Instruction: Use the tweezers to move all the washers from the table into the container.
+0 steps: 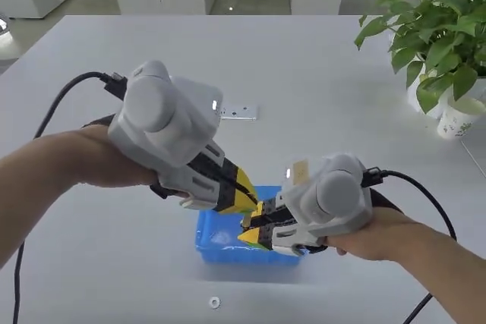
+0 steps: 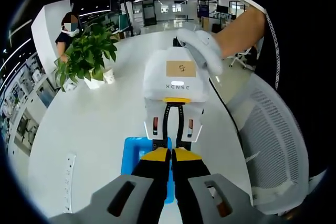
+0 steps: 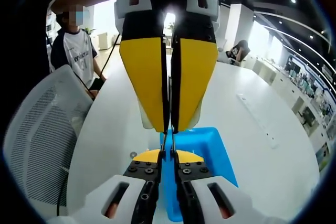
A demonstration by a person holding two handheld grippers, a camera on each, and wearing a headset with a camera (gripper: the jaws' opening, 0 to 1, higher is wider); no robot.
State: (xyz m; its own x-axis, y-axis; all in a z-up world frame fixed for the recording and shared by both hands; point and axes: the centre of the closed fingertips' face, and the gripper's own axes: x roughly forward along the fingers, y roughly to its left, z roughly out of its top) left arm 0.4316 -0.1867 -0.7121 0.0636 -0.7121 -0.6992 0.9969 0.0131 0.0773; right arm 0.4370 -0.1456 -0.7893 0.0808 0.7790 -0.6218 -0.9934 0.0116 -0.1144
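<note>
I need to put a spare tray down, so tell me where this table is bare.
Free: the wide stretch of table between the white strip and the potted plant, and the far-left area beyond the strip. Crowded: the left gripper and right gripper meet over the blue container, with a washer just nearer.
</note>
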